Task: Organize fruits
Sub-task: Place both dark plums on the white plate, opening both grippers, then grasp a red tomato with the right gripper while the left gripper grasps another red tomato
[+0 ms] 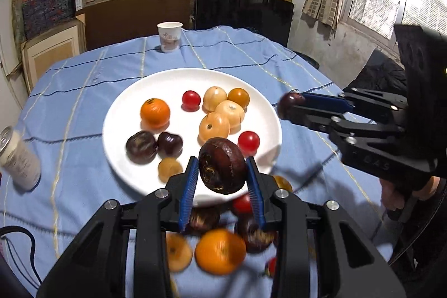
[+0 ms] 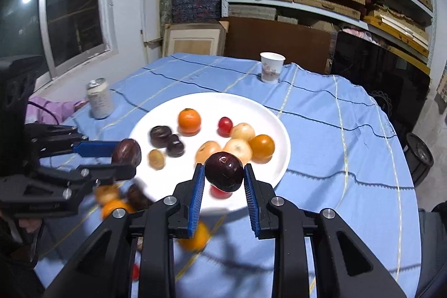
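My left gripper (image 1: pixel 222 159) is shut on a rough dark-brown fruit (image 1: pixel 222 172), held above the near rim of the white plate (image 1: pixel 123 108). My right gripper (image 2: pixel 223 166) is shut on a smooth dark plum (image 2: pixel 223 175) over the plate's (image 2: pixel 268 113) near edge. Each wrist view shows the other gripper at its side: the right gripper (image 1: pixel 290 104) with its plum, the left gripper (image 2: pixel 127 157) with the brown fruit. On the plate lie an orange (image 1: pixel 155 113), cherry tomatoes, pale yellow fruits and dark fruits. Several loose fruits, among them an orange (image 1: pixel 220 250), lie blurred on the cloth beneath the left gripper.
A blue striped cloth (image 1: pixel 83 91) covers the round table. A paper cup (image 1: pixel 169 37) stands at the far edge and a drink can (image 2: pixel 98 98) to the plate's left. Shelves of boxes and a dark screen stand behind the table. A black cable (image 1: pixel 25 236) runs at the near left.
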A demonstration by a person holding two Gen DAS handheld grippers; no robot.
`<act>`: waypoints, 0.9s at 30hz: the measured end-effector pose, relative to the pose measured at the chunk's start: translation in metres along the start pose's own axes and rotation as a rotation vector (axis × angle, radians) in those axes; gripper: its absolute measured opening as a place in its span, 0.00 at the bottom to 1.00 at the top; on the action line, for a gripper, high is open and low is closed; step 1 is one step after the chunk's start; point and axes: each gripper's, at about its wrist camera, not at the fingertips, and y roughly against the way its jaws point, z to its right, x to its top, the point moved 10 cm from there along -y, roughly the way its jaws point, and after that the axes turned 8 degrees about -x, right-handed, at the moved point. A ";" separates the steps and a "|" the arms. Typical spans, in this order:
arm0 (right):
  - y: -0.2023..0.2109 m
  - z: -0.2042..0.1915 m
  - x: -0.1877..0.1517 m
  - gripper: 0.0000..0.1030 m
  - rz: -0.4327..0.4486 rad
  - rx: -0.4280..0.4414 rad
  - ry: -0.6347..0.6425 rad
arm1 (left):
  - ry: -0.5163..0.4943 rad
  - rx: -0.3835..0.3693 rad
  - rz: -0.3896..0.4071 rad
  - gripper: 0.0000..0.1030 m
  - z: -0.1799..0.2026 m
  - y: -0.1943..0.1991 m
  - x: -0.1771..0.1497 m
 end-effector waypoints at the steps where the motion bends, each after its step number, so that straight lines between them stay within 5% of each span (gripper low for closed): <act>1: -0.006 0.001 0.002 0.28 -0.005 -0.001 0.002 | 0.000 0.003 -0.009 0.33 -0.002 -0.007 0.002; 4: -0.031 0.006 0.004 0.29 -0.032 -0.024 0.020 | 0.009 0.014 -0.046 0.33 -0.008 -0.027 0.003; 7: -0.037 0.010 0.004 0.48 -0.026 -0.046 0.014 | 0.033 0.027 -0.051 0.51 -0.016 -0.034 0.001; 16: -0.003 0.015 -0.013 0.48 -0.013 -0.019 -0.029 | 0.040 0.043 0.030 0.65 -0.022 0.015 -0.011; 27: 0.045 -0.066 -0.095 0.48 -0.093 0.105 0.072 | 0.004 0.035 -0.051 0.66 -0.006 0.046 -0.095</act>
